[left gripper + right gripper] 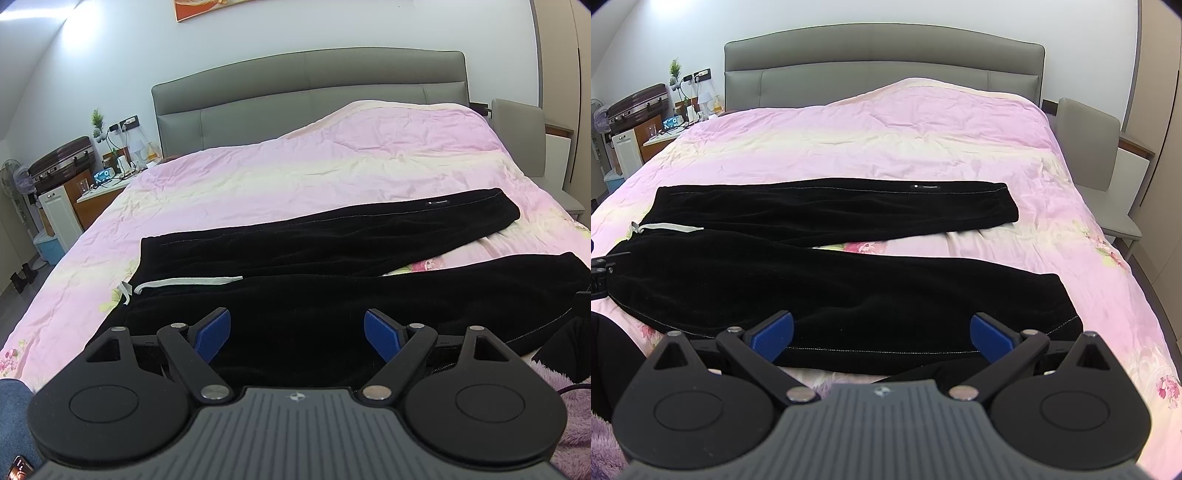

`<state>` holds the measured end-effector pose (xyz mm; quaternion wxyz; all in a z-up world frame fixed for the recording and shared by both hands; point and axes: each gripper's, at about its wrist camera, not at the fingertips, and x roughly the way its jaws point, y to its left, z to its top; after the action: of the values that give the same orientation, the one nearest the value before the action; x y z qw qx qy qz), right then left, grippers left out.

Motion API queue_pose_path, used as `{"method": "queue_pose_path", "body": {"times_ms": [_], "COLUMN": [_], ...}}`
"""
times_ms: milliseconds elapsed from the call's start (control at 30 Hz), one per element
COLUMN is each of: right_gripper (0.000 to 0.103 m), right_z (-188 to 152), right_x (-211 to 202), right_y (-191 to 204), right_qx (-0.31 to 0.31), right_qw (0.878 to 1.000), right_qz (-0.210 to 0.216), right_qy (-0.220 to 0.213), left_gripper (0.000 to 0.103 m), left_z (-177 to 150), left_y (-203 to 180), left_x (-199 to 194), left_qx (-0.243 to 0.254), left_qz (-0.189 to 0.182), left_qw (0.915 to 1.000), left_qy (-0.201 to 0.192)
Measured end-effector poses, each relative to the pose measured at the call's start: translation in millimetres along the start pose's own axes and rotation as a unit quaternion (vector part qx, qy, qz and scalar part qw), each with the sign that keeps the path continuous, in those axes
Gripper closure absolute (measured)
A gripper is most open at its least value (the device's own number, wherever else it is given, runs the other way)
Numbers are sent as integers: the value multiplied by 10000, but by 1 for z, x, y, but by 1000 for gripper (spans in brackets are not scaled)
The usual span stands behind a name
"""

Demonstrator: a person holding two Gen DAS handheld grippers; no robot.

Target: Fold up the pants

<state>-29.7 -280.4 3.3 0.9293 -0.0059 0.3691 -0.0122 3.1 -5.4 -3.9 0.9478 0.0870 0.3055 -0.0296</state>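
left wrist view. we list one pair of black pants spread flat across the middle of the frame on a pink floral bedspread, waistband at centre left with a pale drawstring trailing over it, the two legs running to the right edge and parted by a wedge of bedspread. the left gripper sits at the bottom centre, its blue-padded fingers spread wide and holding nothing, over the near part of the pants. a grey padded headboard spans the top; a dark suitcase and a cluttered nightstand stand at the upper left.

right wrist view. we list the same pants across the middle, waistband at the left edge, both leg cuffs toward the right. the right gripper occupies the bottom centre, fingers wide apart and empty, over the near leg's lower hem. part of the left gripper shows at the left edge by the waistband. a grey chair stands at the right, beside the bed.
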Motion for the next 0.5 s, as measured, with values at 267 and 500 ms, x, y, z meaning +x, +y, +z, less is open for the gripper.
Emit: {"method": "queue_pose_path", "body": {"times_ms": [267, 500], "right_gripper": [5, 5], "right_z": [1, 2], "right_x": [-2, -2], "right_y": [-2, -2], "right_qx": [51, 55], "right_qw": [10000, 10000], "right_qz": [-3, -42], "right_qy": [41, 42], "left_gripper": [7, 7], "left_z": [-1, 0], "left_y": [0, -1], "left_x": [0, 0], "left_qx": [3, 34], "left_qz": [-8, -5], "left_qw": [10000, 10000], "left_qy": [2, 18]}}
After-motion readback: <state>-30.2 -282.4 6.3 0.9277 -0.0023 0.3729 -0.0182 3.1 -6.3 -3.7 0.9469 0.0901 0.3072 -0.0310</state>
